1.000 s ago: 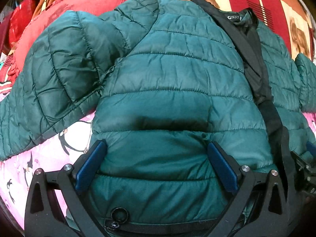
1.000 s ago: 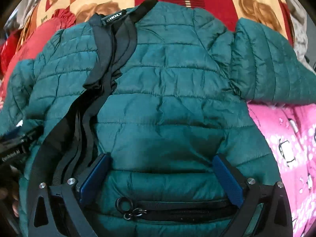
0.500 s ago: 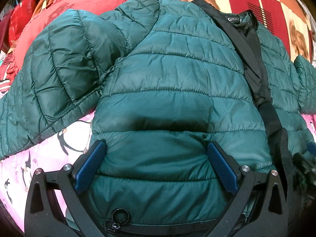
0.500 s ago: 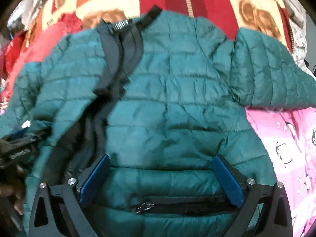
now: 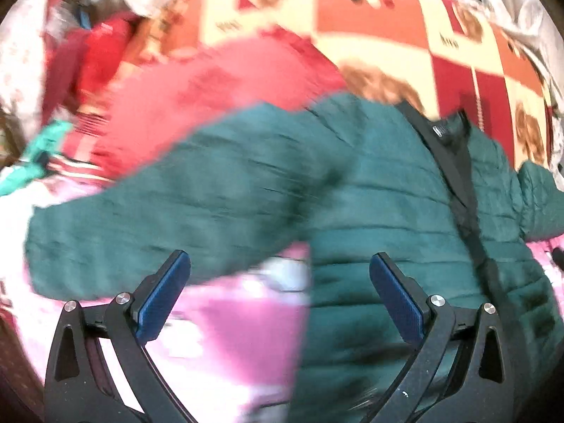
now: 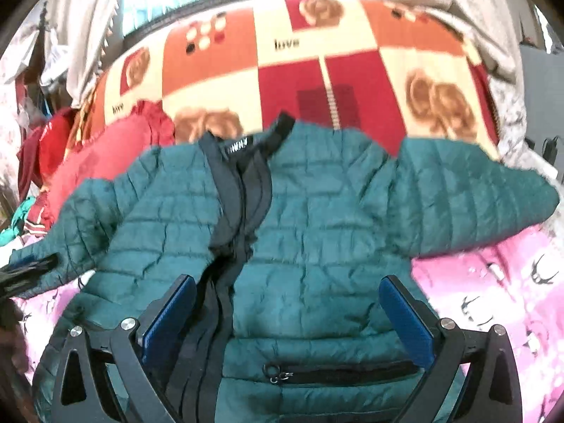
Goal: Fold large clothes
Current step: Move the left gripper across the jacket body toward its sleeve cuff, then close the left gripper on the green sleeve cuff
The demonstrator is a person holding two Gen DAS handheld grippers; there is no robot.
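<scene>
Right wrist view gives us the clearest look: the green puffer jacket lies spread face-up on the pink printed bedsheet, collar toward twelve o'clock against the red-and-cream blanket, its black zipper placket running down toward six. One sleeve reaches out to three o'clock, the other toward nine. Our right gripper hovers over the lower front panel with its jaws spread wide, pinching nothing; the pocket zipper sits just below it at six.

In the left wrist view, heavily blurred, our left gripper is likewise spread and empty, above the jacket's side edge and the sleeve at nine to ten o'clock, with a red cushion beyond at eleven.

We judge no fold has begun. The risks: slick, puffy fabric may slip from a shallow pinch, a jaw could snag the pocket zipper's pull ring, and the open placket could bunch, leaving a lopsided fold.
</scene>
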